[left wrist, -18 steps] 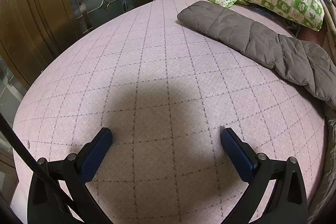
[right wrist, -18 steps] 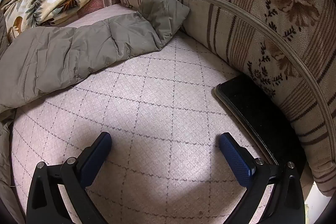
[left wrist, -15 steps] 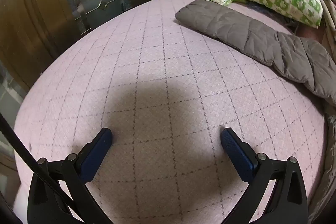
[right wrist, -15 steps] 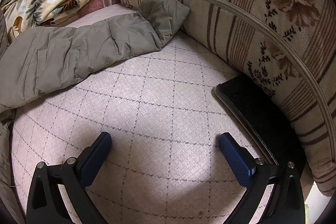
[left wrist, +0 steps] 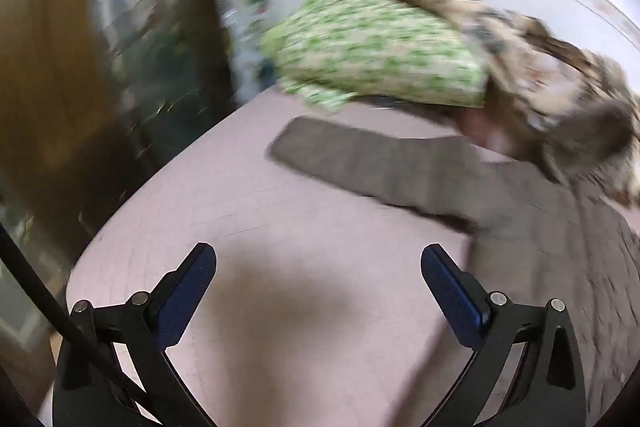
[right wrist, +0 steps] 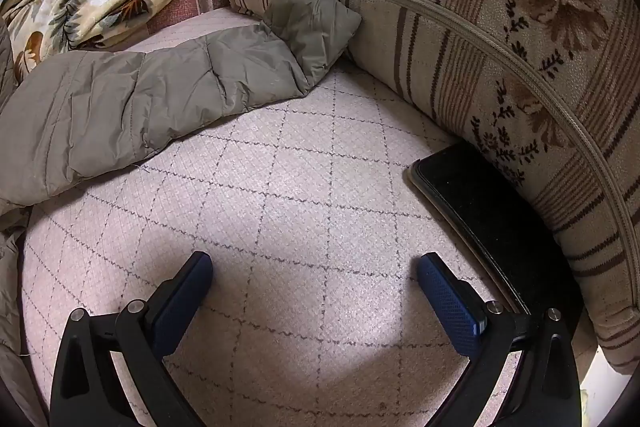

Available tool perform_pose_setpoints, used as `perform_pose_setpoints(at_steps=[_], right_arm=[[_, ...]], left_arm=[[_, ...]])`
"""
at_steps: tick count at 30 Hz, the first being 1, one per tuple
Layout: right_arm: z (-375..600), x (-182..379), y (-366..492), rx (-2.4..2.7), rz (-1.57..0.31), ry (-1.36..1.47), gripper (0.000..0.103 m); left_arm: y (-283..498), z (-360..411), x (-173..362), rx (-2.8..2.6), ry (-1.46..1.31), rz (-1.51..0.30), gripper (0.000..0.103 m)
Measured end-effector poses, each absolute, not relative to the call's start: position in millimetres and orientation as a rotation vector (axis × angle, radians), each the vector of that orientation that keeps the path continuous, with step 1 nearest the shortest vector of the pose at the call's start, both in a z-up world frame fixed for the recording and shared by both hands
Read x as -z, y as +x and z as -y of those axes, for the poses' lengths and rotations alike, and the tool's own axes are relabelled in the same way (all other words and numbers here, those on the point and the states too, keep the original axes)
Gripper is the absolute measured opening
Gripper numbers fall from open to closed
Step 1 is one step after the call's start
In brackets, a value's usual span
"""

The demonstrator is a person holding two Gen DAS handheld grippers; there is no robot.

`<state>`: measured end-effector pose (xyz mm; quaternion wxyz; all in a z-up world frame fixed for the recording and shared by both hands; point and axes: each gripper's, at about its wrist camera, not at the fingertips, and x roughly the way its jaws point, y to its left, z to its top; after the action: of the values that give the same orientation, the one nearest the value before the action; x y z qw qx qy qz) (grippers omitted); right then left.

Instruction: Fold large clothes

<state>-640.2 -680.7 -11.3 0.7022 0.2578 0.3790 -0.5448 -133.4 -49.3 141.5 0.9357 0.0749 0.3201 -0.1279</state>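
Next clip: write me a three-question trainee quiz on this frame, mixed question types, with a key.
1. True or false: the right tool is shut on the jacket sleeve.
2. What dark flat thing lies beside the striped cushion? A) phone B) book C) remote
3. Fill in: the left tool is ____.

Key: 1 false, it is open and empty; 2 A; 3 open.
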Motion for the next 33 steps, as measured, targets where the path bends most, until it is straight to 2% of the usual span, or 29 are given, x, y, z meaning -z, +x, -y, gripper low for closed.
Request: perform_pose_setpoints(at_steps=[13,21,25,33], right_arm=[[679.8,11.6,-641.9,1.213,-0.844,0.573,0.103],[678.6,12.5,-633.2,1.235,-0.89,0.527,0.103],[684.8,12.2,-640.0,1.204,-0.832,0.584,0.103],[684.8,7.2,-635.7,1.187,-0.892,0.624,0.103]], left_arm=[[-304.6,186.8,-189.5,0.708,0.235,-0.598,0.103],[-415.3,274.7,-156.3,0.981,0.385,-0.663,0.103],[-450.6,276.9,-144.0,1.026,0.4,-0.659,0.103],[-435.7,247.1,-119.3,0.95,0.371,-0.762,0.103]])
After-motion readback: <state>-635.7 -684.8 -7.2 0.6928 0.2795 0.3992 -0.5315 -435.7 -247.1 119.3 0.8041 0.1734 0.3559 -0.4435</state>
